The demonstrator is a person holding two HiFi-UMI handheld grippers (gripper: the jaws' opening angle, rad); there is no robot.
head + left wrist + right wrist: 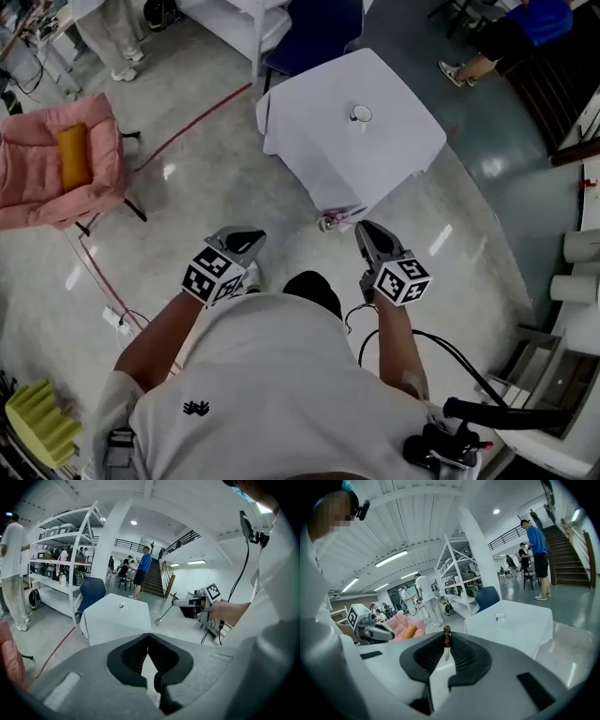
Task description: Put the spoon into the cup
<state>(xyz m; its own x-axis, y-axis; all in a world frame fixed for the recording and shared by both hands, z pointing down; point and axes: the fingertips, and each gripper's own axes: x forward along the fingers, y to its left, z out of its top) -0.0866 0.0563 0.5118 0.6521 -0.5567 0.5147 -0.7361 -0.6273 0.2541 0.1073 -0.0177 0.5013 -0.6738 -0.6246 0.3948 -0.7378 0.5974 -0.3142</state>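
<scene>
You've finished only the first part of the task. The spoon (163, 614) is in your grip, but the cup (361, 113) stands well apart from you, alone on the white-clothed table (309, 141) ahead. You stand on the floor short of the table's near corner, with both grippers held out in front of your chest. As I judge it, you have 4 things left to do: reach the table, bring the spoon over the cup, lower its bowl end inside, and let go.

Your right gripper (367, 231) is clenched on the spoon. In the right gripper view, the brown end of the handle is pinched between the 2 jaws near their tips. The left gripper view shows the rest of the spoon sticking out past the jaws and slanting down toward the floor, bowl at the low end. The jaws stand only a sliver apart, as far as the thin handle allows.

Your left gripper (148, 636) is closed with nothing in it. Its 2 jaws meet at their tips and the hollow behind them is bare. It touches nothing and plays no part in holding the spoon.
</scene>
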